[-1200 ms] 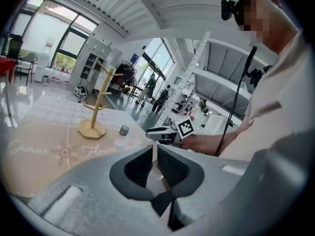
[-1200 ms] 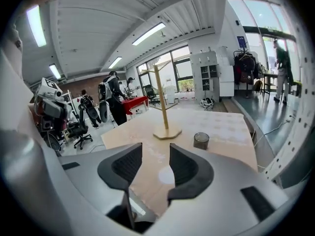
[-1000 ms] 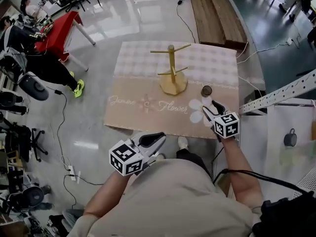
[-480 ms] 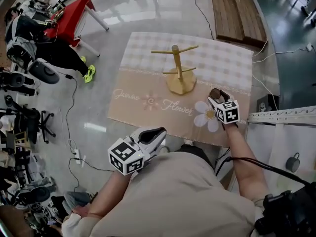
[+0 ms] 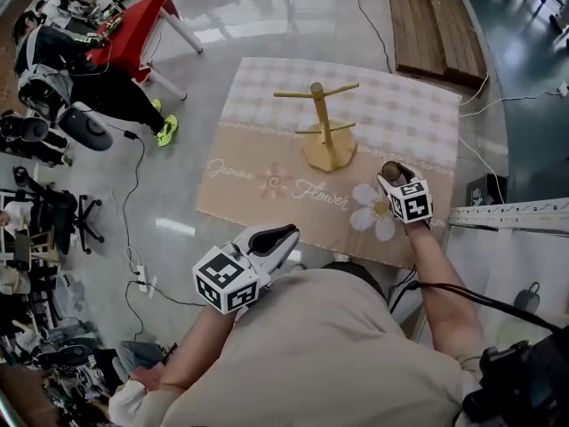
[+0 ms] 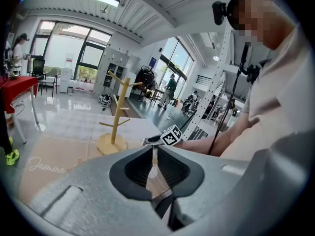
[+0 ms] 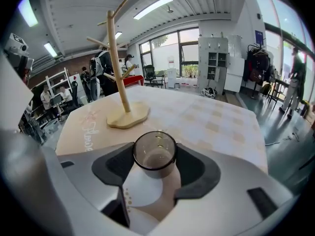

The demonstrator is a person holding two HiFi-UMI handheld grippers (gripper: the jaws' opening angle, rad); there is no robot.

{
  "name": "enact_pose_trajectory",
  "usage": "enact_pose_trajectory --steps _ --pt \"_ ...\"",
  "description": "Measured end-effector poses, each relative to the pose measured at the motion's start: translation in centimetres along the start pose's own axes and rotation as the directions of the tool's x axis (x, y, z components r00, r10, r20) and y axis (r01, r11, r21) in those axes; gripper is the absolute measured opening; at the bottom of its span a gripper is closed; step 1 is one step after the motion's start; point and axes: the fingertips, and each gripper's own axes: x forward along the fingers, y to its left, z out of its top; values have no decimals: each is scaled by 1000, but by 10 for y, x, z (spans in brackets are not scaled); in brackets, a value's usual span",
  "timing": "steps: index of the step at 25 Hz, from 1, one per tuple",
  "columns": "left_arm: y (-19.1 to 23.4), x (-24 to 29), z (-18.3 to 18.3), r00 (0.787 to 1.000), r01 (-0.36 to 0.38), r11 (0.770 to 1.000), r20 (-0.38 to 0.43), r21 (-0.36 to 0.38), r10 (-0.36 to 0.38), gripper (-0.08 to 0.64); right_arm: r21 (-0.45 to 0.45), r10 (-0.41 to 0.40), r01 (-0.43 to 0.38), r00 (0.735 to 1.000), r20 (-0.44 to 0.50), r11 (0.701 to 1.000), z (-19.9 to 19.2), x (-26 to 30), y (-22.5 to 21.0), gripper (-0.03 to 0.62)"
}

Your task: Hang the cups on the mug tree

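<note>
A wooden mug tree (image 5: 322,123) stands bare near the middle of the table; it also shows in the left gripper view (image 6: 117,112) and the right gripper view (image 7: 118,73). A dark, see-through cup (image 7: 154,154) stands upright on the cloth at the table's right side (image 5: 390,168). My right gripper (image 7: 154,167) has it between its jaws, which are closing; the pads sit close beside the cup's sides. My left gripper (image 5: 277,237) is held near my body, off the table's near edge, shut with nothing in it (image 6: 154,156).
The table (image 5: 267,149) wears a beige cloth with a check pattern and flower print. A metal frame (image 5: 507,212) runs along its right. A red table (image 5: 133,34), chairs and seated people are at the far left. Cables lie on the floor.
The right gripper has moved forward from the near edge and now has the cup between its jaws. The left gripper has stayed near the body.
</note>
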Motion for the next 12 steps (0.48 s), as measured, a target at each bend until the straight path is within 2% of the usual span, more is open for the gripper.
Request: enact_pose_trajectory --steps 6,12 --pt "2 -3 0 1000 8 1000 14 6 -8 37 -44 -19 22 997 74 999 34 -23 3 273" --pt "2 -11 3 999 26 1000 38 11 -26 37 -82 -25 41 981 194 996 94 -63 15 273"
